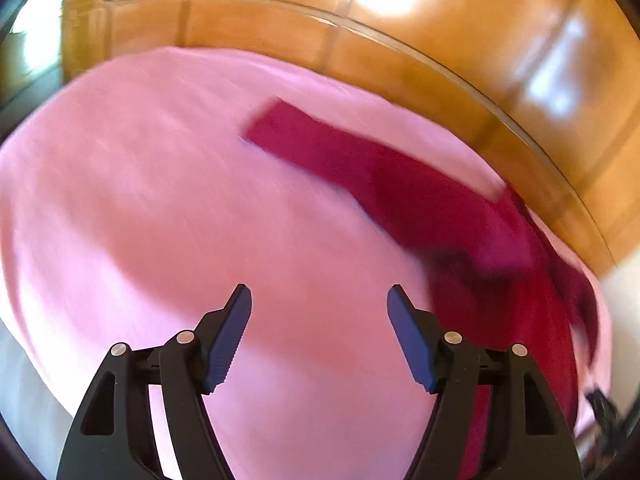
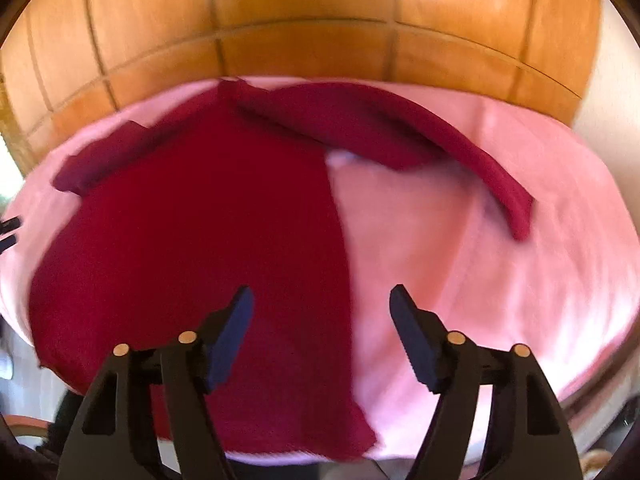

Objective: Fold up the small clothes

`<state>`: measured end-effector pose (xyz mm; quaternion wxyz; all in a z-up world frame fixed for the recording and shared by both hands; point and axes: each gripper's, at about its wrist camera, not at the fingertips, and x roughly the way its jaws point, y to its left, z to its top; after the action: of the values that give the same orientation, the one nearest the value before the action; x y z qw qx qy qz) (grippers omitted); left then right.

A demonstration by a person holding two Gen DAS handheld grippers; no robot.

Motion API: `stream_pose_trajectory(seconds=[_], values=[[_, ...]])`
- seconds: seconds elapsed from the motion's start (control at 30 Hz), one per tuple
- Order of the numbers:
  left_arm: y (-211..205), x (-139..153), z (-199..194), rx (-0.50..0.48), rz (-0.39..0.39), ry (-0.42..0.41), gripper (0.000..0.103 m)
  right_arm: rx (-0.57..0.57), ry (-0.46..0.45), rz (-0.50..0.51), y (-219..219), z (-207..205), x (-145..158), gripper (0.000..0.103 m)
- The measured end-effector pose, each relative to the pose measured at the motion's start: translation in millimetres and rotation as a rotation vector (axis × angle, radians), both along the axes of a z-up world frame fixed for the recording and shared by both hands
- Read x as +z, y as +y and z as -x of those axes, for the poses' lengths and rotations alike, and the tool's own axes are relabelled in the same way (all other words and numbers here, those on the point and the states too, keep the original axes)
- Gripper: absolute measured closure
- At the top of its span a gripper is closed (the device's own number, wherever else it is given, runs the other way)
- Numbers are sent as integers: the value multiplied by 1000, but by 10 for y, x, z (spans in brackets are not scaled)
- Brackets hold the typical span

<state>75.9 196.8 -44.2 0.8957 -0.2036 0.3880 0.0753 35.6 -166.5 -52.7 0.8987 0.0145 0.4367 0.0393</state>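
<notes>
A dark red long-sleeved sweater (image 2: 192, 232) lies on a pink cloth (image 2: 500, 280). In the right wrist view its body fills the left half, one sleeve (image 2: 400, 132) curving off to the right and the other (image 2: 104, 156) reaching left. My right gripper (image 2: 321, 296) hovers open over the sweater's right edge, nothing between its fingers. In the left wrist view the sweater (image 1: 460, 216) lies to the right, one sleeve (image 1: 304, 136) stretched toward the middle. My left gripper (image 1: 319, 296) stands open above bare pink cloth (image 1: 160, 200), to the left of the sweater.
A wooden panelled board (image 2: 304, 40) rises behind the pink surface and curves round it in the left wrist view (image 1: 480, 60). At the left edge of the right wrist view, the dark tips of the other gripper (image 2: 9, 232) show.
</notes>
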Motion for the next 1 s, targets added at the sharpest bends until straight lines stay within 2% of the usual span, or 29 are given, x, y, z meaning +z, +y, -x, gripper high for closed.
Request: stream_pose_trajectory(seconds=[0.17,0.23,0.3,0.37,0.43,0.53,0.57,0.6,0.63,0.67,0.7,0.83,0.93,1.0], values=[[341,43,-607,94,-137,17,34,108,6,-53,512,-304,-115,32],[466,14,-870,130,-214,47,34,145,4,-50,695,-432,-183,32],[646,-47,-1091,147,-214,66,34,167,5,-41,841,-531,-255,31],[808,-102,-1288,168,-175,74,34,177,30,-57,904,-616,-343,30],[861,-152,-1484,151,-130,76,34,171,39,-58,936,-652,-413,29],[828,-191,-1714,116,-133,90,34,166,42,-84,866,-653,-465,25],[797,-239,-1824,95,-142,101,38,168,41,-82,861,-653,-474,23],[776,-283,-1894,74,-145,112,63,171,39,-77,868,-655,-489,22],[739,-343,-1938,58,-154,137,80,172,38,-73,878,-649,-498,22],[701,-371,-1968,67,-187,149,83,174,33,-67,889,-646,-504,21],[675,-351,-1965,60,-189,130,97,177,28,-64,892,-637,-507,20],[818,-197,-1801,128,-191,82,97,175,19,-71,881,-623,-535,17],[1233,-40,-1543,269,-191,56,97,178,12,-62,915,-633,-547,13],[1429,9,-1427,326,-204,59,97,176,10,-62,924,-638,-552,12]])
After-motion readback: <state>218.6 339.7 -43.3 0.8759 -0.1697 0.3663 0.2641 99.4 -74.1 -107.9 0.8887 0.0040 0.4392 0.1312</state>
